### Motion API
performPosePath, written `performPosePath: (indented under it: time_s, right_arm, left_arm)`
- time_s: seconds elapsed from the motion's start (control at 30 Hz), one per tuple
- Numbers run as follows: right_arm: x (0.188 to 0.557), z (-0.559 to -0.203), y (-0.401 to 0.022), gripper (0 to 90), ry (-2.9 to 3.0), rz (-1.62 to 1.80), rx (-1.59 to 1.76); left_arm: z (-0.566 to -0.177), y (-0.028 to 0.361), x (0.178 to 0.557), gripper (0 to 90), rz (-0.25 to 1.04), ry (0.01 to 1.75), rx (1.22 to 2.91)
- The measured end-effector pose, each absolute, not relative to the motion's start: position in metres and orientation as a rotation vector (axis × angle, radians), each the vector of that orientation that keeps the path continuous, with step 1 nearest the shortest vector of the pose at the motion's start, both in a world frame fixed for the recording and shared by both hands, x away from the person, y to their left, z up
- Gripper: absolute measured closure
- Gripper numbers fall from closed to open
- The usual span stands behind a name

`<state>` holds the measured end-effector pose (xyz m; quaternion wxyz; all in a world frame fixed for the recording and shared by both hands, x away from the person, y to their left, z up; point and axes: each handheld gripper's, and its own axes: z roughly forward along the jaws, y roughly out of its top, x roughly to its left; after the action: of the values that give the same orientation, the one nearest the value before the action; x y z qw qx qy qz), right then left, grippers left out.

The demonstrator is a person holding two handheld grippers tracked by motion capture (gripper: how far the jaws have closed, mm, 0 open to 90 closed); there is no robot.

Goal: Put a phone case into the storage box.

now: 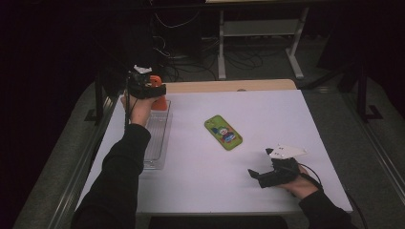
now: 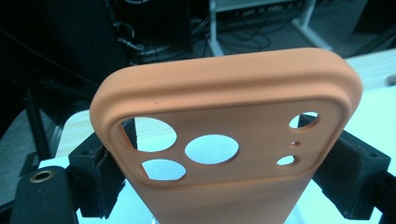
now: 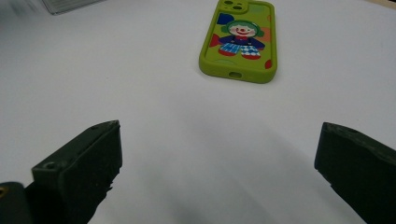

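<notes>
Overhead forward-down; two close, perhaps low.

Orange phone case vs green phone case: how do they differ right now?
The orange phone case is plain, with no picture; the green phone case carries a cartoon clown figure. The orange phone case is clamped between the jaws of the left gripper, raised above the clear tray; the green phone case lies flat on the white table, untouched, ahead of the open right gripper. Both are soft-looking cases with camera cut-outs.
</notes>
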<state>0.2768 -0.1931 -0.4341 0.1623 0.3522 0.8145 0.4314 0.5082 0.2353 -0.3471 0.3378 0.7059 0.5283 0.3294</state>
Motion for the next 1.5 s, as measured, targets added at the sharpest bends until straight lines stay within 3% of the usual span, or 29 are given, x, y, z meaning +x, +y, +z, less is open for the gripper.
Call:
performPosePath:
  time_s: [1.0, 1.5]
  right_arm:
    - [0.276, -0.433, -0.195, 0.1, 2.314, 1.247, 1.009]
    - [0.277, -0.433, -0.195, 0.0, 2.315, 1.240, 1.000]
  left_arm:
    - [-0.379, 0.224, 0.527, 11.2, 0.875, 1.494, 1.869]
    - [-0.364, 0.237, 0.521, 0.0, 0.829, 1.421, 1.826]
